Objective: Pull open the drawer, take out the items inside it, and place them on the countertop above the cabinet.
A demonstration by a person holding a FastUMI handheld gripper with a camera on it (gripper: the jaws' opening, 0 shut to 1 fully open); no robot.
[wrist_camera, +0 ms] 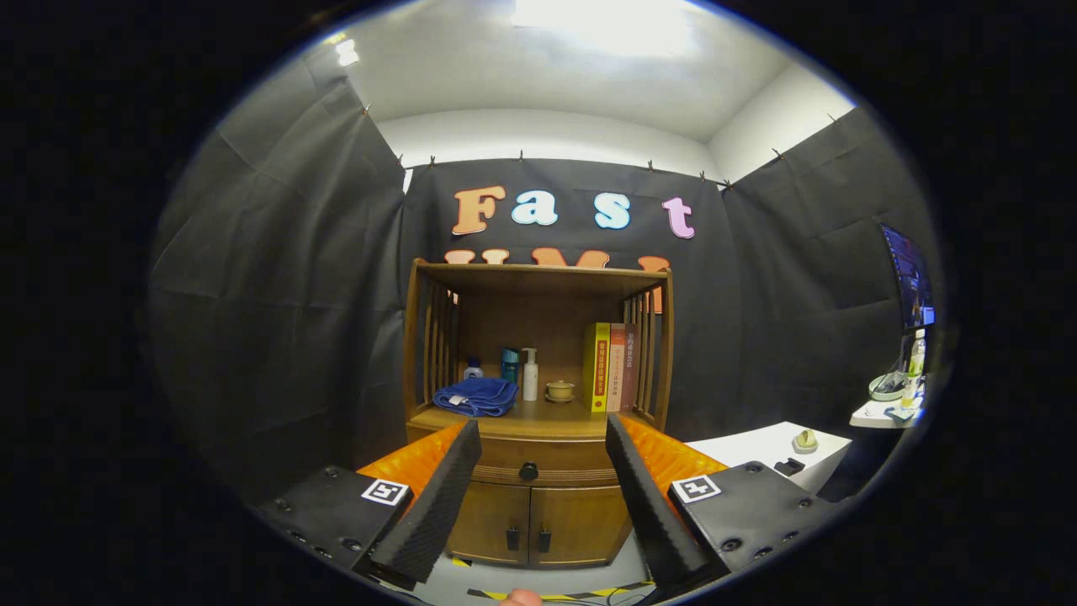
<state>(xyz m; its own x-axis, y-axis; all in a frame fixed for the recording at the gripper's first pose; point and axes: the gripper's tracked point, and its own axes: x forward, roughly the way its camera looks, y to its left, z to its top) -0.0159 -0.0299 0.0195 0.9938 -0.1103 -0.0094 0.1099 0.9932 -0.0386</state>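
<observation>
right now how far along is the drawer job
Nothing looks done yet: the drawer is closed, its knob untouched. The gripper is open, the knob beyond and between its fingers. Left: pull it open, move the contents to the countertop.

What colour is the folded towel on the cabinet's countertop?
Blue. The folded towel shows best in the gripper view, beyond the open gripper.

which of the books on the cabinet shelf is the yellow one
The yellow book is the outermost of the upright row, nearest the small cup; the books beside it are reddish. The open gripper hangs well short of the cabinet.
</observation>
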